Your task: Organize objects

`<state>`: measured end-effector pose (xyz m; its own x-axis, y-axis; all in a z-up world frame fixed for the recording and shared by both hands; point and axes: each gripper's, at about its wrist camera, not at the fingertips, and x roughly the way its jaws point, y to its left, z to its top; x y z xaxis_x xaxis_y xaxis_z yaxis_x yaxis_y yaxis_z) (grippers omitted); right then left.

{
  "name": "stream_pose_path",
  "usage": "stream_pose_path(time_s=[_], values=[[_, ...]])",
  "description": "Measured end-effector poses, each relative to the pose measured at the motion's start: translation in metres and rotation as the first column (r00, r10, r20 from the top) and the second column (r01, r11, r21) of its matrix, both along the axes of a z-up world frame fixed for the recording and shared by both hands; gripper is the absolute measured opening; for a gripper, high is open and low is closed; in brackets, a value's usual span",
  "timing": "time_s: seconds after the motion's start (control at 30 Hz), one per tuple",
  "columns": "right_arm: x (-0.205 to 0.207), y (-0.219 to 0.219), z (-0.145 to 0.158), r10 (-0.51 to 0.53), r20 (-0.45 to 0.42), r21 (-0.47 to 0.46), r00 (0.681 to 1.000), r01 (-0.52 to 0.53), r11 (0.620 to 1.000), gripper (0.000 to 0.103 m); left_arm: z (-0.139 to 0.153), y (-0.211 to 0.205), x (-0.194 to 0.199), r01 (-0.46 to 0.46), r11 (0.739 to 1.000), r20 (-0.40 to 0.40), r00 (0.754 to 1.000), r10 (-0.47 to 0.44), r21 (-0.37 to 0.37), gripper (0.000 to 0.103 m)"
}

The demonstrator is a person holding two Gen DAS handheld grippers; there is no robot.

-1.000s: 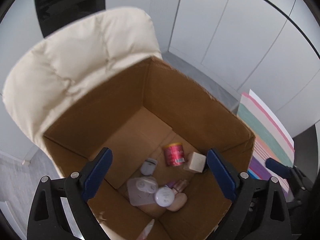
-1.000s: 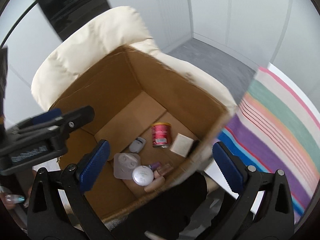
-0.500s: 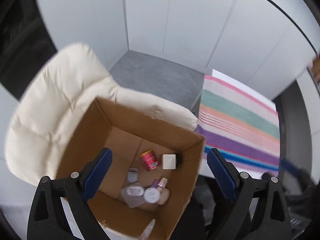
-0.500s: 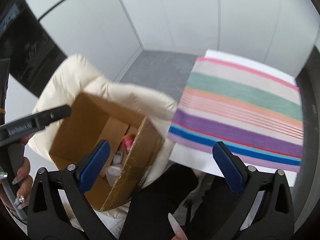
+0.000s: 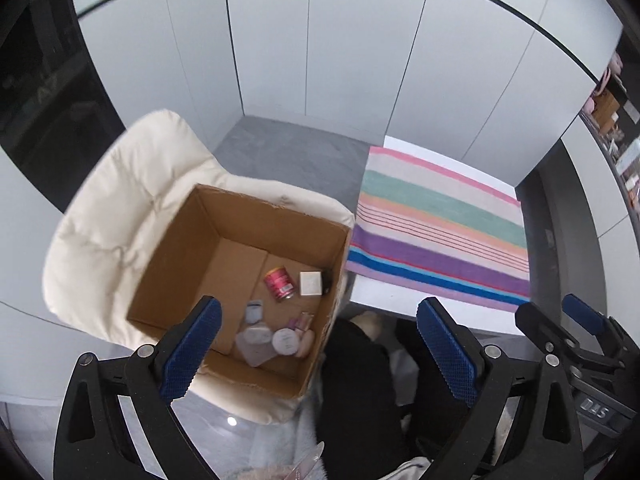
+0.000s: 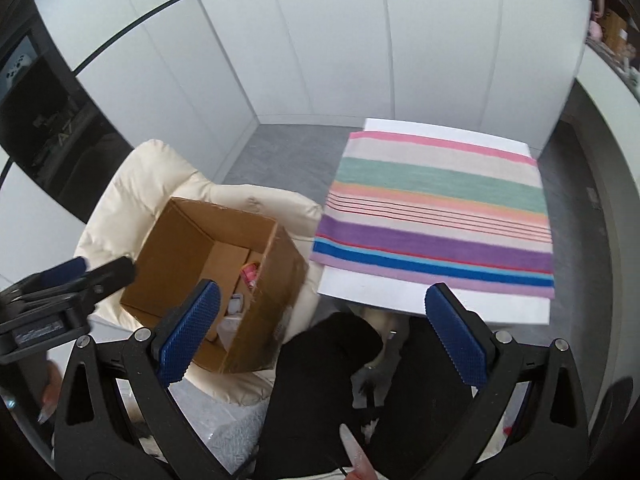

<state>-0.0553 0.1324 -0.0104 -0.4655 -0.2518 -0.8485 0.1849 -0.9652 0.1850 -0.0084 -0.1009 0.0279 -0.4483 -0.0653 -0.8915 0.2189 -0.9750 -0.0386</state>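
Both my grippers, left gripper (image 5: 318,346) and right gripper (image 6: 322,334), have their jaws wide apart and hold nothing. The red can (image 5: 279,283) and small jars lie in the cardboard box (image 5: 172,256) on the cream chair (image 5: 104,216). I should go down slowly, straight over one thing. A second ago I was much nearer the box; now I am high above it.

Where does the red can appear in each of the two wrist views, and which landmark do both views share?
Left wrist view: the red can lies on the floor of the cardboard box, lower middle of the picture, beside a small white box.
Right wrist view: only part of it shows over the near wall of the box, left of centre.
Shared landmark: the striped cloth right of the box.
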Motion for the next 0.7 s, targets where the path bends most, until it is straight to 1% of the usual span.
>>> stream_pose_path(time_s=[0.07,0.13,0.23,0.33,0.47,0.7], values=[[0.008,0.003,0.000,-0.046,-0.011,0.056,0.999,0.046,0.997,0.103,0.003,0.009,0.007,0.024,0.999,0.006,1.000,-0.023,-0.035,0.099],[0.016,0.006,0.001,-0.060,-0.022,0.081,0.998,0.061,0.995,0.103,0.004,0.018,0.011,0.048,0.997,0.015,0.999,-0.047,-0.063,0.099],[0.023,0.014,0.004,-0.068,-0.026,0.072,0.997,0.070,0.995,0.103,0.002,0.027,0.012,0.086,0.995,0.033,0.996,-0.084,-0.058,0.099],[0.029,0.015,0.006,-0.071,-0.037,0.079,0.997,0.074,0.994,0.103,-0.001,0.031,0.011,0.104,0.993,0.046,0.994,-0.101,-0.052,0.099],[0.033,0.013,0.006,-0.060,-0.038,0.085,0.997,0.064,0.994,0.103,-0.001,0.035,0.011,0.103,0.992,0.046,0.994,-0.100,-0.066,0.099],[0.034,0.018,0.007,-0.062,-0.033,0.076,0.998,0.064,0.995,0.103,-0.002,0.039,0.012,0.114,0.991,0.051,0.993,-0.111,-0.067,0.099]])
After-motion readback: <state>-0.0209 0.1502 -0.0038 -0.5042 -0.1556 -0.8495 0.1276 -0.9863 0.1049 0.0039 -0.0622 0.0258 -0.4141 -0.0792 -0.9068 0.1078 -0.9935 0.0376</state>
